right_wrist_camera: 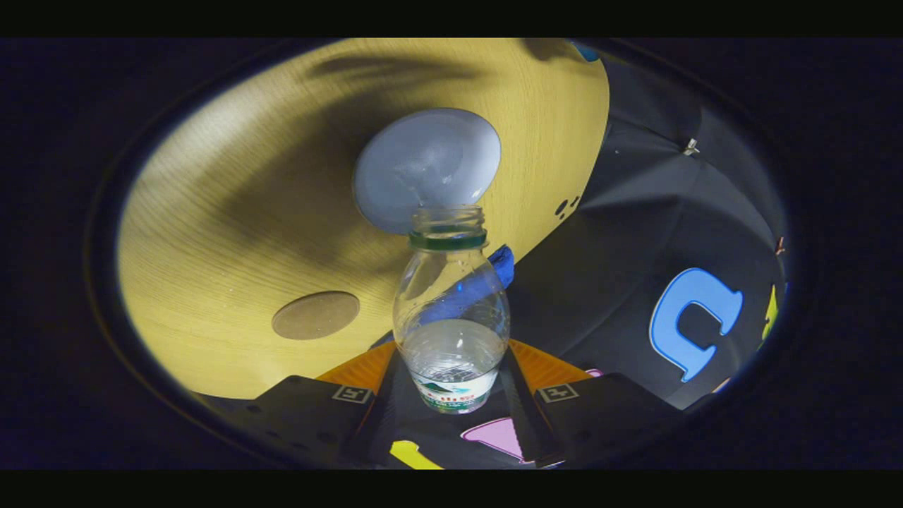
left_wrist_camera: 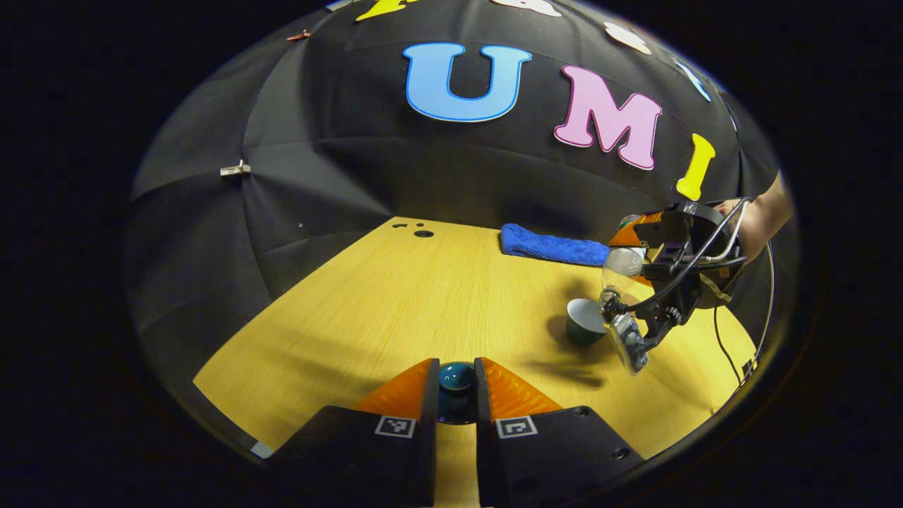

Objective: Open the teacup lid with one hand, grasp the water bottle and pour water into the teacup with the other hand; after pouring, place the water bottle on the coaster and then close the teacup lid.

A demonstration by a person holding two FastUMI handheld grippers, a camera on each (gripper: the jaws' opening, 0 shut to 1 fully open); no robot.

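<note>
My left gripper [left_wrist_camera: 456, 386] is shut on the knob of the dark teal teacup lid [left_wrist_camera: 456, 375], holding it just above the wooden table [left_wrist_camera: 395, 303]. Off to the right, the open teacup [left_wrist_camera: 584, 321] stands on the table, dark outside and white inside. My right gripper [left_wrist_camera: 630, 247] holds the clear water bottle [left_wrist_camera: 621, 264] tilted, uncapped mouth down at the cup's rim. In the right gripper view the right gripper [right_wrist_camera: 451, 370] is shut on the bottle [right_wrist_camera: 451, 296], whose mouth points at the teacup [right_wrist_camera: 427, 166]. A little water sits in the bottle. The round brown coaster [right_wrist_camera: 316, 315] lies beside the cup.
A folded blue cloth [left_wrist_camera: 554, 247] lies at the table's far edge behind the cup. Small round holes [left_wrist_camera: 423, 233] mark the far left corner of the tabletop. A hand [left_wrist_camera: 758, 219] and cables [left_wrist_camera: 719, 339] trail from the right gripper at the table's right edge.
</note>
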